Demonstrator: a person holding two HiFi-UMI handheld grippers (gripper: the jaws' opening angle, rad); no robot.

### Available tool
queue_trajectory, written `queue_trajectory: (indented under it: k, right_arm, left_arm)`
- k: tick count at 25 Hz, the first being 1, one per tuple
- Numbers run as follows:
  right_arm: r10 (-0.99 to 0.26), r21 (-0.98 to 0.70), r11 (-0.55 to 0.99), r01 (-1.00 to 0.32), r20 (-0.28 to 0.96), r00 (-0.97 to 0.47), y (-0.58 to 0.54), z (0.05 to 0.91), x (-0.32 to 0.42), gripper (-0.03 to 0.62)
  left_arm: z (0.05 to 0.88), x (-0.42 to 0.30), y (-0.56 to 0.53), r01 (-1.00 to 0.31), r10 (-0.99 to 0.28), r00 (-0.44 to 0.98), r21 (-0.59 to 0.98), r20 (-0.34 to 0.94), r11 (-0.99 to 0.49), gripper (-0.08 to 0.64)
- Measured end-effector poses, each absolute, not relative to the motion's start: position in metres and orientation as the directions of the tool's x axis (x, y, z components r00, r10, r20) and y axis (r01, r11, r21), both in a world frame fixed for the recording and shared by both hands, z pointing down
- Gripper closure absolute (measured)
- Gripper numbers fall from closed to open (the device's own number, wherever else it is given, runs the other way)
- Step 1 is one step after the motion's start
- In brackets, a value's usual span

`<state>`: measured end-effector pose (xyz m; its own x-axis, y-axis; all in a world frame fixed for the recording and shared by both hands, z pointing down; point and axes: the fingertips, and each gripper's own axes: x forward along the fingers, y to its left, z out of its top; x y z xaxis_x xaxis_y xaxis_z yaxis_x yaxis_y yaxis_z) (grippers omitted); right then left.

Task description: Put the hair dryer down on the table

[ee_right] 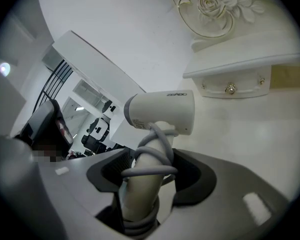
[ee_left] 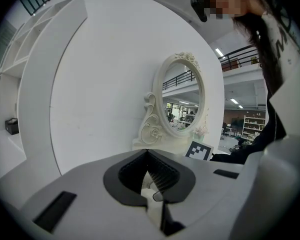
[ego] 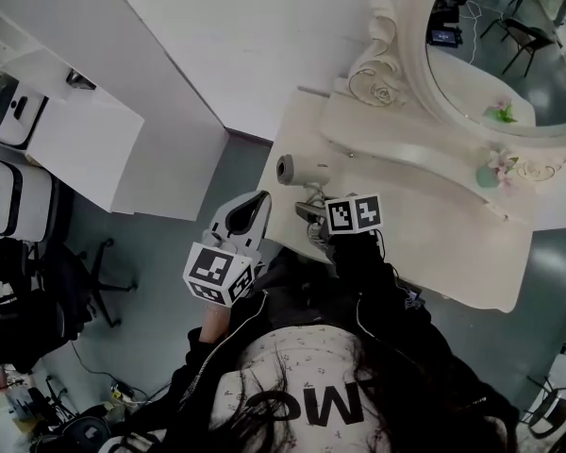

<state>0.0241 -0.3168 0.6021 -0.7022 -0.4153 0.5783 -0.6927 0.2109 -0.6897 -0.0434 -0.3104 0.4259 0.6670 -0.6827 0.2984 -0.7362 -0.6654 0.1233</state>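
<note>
The white hair dryer [ego: 287,169] sits over the left end of the cream vanity table [ego: 434,217], its barrel pointing left. My right gripper [ego: 313,217] is shut on its handle, which has the grey cord wound round it. In the right gripper view the hair dryer [ee_right: 162,112] stands up out of the right gripper [ee_right: 147,176], above the table top [ee_right: 250,134]; I cannot tell if it touches the top. My left gripper [ego: 258,201] hovers off the table's left edge, shut and holding nothing. In its own view the left gripper [ee_left: 148,156] points toward the oval mirror [ee_left: 182,101].
An oval mirror [ego: 509,45] with a carved frame stands at the back of the table on a raised drawer shelf [ee_right: 230,81]. A small flower vase [ego: 491,170] stands near the mirror's base. A white cabinet [ego: 85,144] and an office chair [ego: 85,276] are on the left.
</note>
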Motion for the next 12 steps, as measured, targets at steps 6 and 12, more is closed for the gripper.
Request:
queue_trajectory:
  k: [6, 12]
  right_arm:
    - [-0.394, -0.649, 0.185, -0.738, 0.639, -0.660, -0.336, 0.625, 0.016, 0.327]
    - [-0.392, -0.568, 0.190, -0.801, 0.704, -0.592, -0.350, 0.643, 0.013, 0.327]
  left_arm:
    - [0.423, -0.064, -0.329, -0.730, -0.677, 0.674, 0.127, 0.296, -0.671, 0.563]
    - [0.423, -0.079, -0.346, -0.716, -0.663, 0.689, 0.133, 0.292, -0.685, 0.563]
